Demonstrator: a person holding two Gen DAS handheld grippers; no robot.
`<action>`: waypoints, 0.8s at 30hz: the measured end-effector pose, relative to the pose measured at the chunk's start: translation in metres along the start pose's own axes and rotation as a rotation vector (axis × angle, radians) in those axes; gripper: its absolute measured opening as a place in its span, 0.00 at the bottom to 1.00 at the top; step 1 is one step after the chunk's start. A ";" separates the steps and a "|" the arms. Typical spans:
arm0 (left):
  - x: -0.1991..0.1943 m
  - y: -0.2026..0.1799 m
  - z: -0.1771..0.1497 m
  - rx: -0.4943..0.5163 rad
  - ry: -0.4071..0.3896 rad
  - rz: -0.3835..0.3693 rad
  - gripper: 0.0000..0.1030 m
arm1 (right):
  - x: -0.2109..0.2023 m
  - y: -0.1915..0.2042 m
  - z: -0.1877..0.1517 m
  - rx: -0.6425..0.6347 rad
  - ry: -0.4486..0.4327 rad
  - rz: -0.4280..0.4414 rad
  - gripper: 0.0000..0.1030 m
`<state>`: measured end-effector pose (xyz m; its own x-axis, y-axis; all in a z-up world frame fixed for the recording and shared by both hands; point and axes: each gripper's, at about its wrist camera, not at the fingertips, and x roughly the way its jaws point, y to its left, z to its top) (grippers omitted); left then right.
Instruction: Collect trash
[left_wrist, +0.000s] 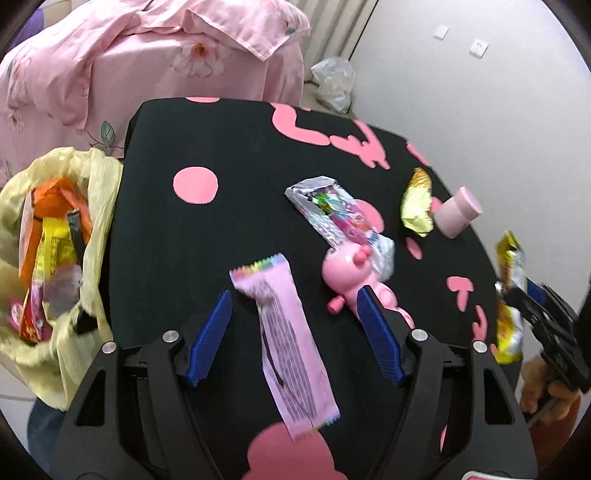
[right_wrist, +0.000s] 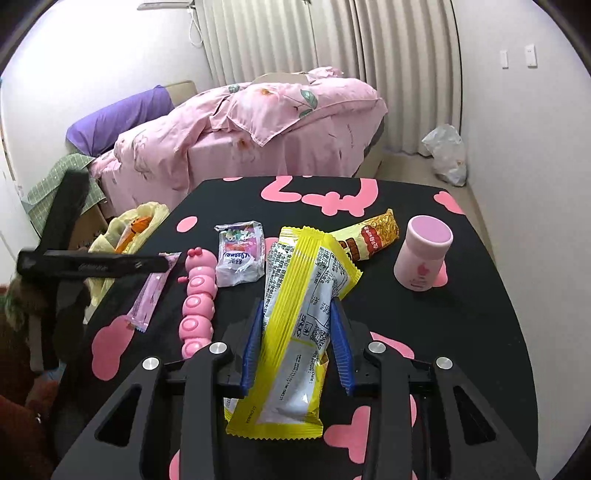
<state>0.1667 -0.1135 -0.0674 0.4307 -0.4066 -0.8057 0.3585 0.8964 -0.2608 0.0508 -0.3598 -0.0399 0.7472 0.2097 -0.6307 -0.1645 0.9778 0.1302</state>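
My left gripper is open above a long pink wrapper that lies flat on the black table, between its blue fingers. My right gripper is shut on a yellow and silver wrapper, held above the table; it also shows at the right edge of the left wrist view. A silver colourful wrapper and a gold wrapper lie further back. A yellow trash bag with several wrappers inside hangs open at the table's left edge.
A pink caterpillar toy lies beside the pink wrapper. A pink cup-shaped bottle stands at the right. A bed with pink bedding is behind the table. A plastic bag sits on the floor by the wall.
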 end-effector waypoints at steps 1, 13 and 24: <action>0.004 -0.001 0.003 0.005 0.011 0.006 0.56 | -0.001 0.002 -0.002 -0.010 -0.004 -0.001 0.33; -0.037 -0.016 -0.011 0.035 -0.178 0.058 0.25 | -0.012 0.009 -0.006 -0.033 -0.041 0.006 0.33; -0.100 -0.019 -0.017 0.047 -0.365 0.011 0.25 | -0.025 0.043 0.018 -0.096 -0.096 0.037 0.33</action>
<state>0.1022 -0.0871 0.0093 0.6990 -0.4411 -0.5629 0.3864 0.8953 -0.2218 0.0367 -0.3230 -0.0052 0.7969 0.2495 -0.5502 -0.2506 0.9652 0.0748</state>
